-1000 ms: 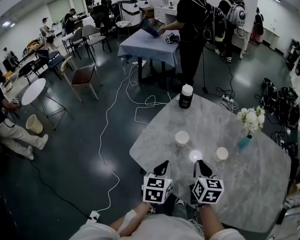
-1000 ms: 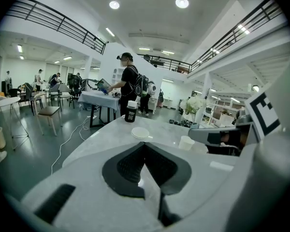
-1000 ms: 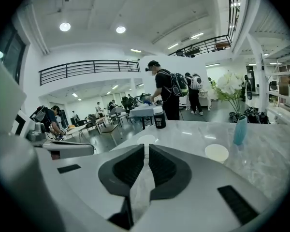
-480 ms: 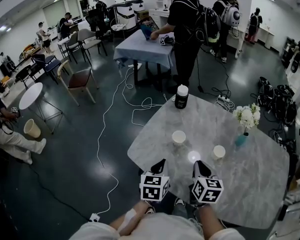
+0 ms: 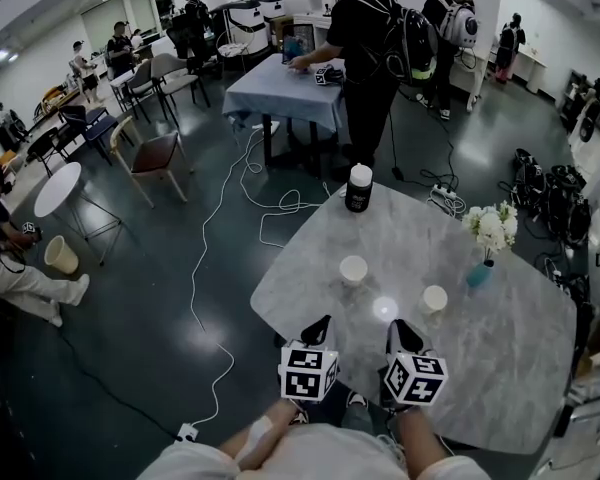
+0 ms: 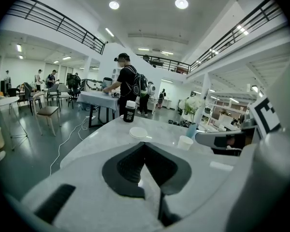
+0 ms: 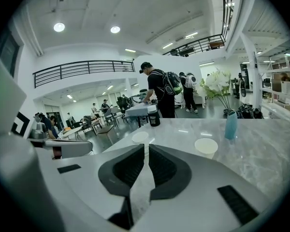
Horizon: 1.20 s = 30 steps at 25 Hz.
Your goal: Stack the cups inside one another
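- My left gripper [image 5: 320, 330] hovers over the near edge of the marble table [image 5: 500, 368]. Its jaws are closed together with nothing between them.
- My right gripper [image 5: 398, 334] is just beside it on the right. Its jaws are drawn in to a thin slit and are also empty.
- Two white cups stand upright and well apart. The left cup [image 5: 353, 269] is farther off, ahead of my left gripper. The right cup [image 5: 434, 299] is nearer, ahead and to the right of my right gripper. Neither is touched, so no stacking is done.
- A black jar [image 5: 358, 188] stands at the far edge and a blue vase [image 5: 478, 274] of white flowers at the right, both clear of the cups.
- The cups look like thin paper, so I expect them to be very light, easy to crush and likely to skid on the smooth stone.
- I would open wide and pinch one cup's wall just under the rim, one jaw inside and one outside. A soft squeeze should keep its mouth round.
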Motion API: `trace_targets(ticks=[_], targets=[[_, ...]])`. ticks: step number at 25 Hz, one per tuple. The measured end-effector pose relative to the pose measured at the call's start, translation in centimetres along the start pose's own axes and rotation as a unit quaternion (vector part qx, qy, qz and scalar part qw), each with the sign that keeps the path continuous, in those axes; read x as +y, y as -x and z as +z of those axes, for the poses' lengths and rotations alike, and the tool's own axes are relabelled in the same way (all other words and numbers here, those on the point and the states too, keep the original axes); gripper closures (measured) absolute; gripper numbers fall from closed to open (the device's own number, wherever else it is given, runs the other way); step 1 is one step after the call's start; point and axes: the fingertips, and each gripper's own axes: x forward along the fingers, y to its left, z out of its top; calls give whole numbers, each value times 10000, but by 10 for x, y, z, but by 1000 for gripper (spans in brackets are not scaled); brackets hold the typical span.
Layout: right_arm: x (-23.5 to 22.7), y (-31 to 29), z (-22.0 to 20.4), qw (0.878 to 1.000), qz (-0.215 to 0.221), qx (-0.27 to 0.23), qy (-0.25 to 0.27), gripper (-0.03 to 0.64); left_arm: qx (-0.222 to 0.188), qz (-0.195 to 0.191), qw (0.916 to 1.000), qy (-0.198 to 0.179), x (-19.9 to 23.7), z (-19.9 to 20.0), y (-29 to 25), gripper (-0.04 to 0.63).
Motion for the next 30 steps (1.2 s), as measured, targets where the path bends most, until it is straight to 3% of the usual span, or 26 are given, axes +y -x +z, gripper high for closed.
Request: trace_targets(ticks=[14,30], targets=[[-29,12,-21,9992,-340,22,-228,586,249,-258,9993,-86,-20,-23,-15,600],[-107,9,-35,9939,-936,233,-536,584,743,-683,9943,-349,-71,-35,-79,600]])
